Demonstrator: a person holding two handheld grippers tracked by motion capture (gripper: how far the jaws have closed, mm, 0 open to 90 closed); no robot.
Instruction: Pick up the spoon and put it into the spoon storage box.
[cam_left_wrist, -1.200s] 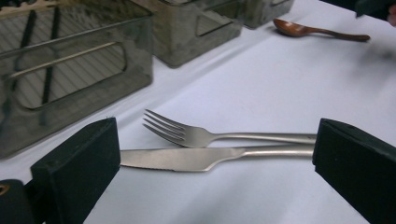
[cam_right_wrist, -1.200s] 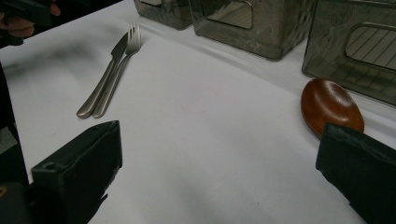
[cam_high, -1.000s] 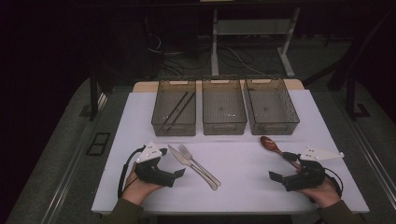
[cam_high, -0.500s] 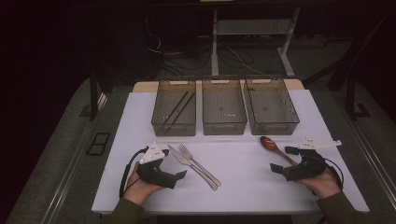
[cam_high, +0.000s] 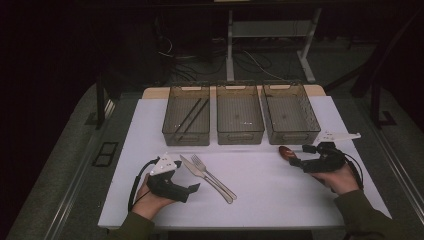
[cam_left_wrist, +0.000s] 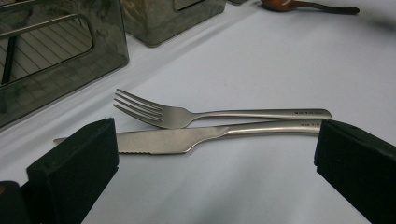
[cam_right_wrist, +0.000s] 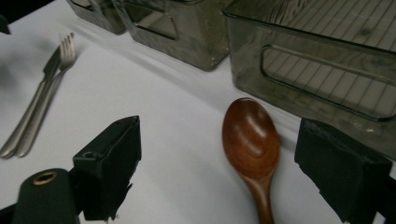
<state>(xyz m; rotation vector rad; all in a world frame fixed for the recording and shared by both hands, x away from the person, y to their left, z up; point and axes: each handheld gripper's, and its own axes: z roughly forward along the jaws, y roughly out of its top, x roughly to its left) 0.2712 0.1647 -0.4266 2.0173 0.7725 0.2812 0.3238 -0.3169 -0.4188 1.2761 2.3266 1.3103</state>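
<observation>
Right tongs (cam_right_wrist: 219, 172) closing (jaws apart) astride wooden spoon (cam_right_wrist: 252, 140).

White table (cam_high: 280, 200) — three bins (cam_high: 240, 120), fork (cam_high: 212, 175), knife (cam_high: 200, 175), wooden spoon (cam_high: 287, 153).

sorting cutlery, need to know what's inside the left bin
The left bin holds two dark thin sticks, likely chopsticks, lying diagonally. Its tinted front wall hides their lower ends.

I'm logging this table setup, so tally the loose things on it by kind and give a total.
Clear bins: 3, left, middle, right
Metal fork: 1
Metal knife: 1
Wooden spoon: 1
Dark sticks in the left bin: 2
Total: 8
</observation>
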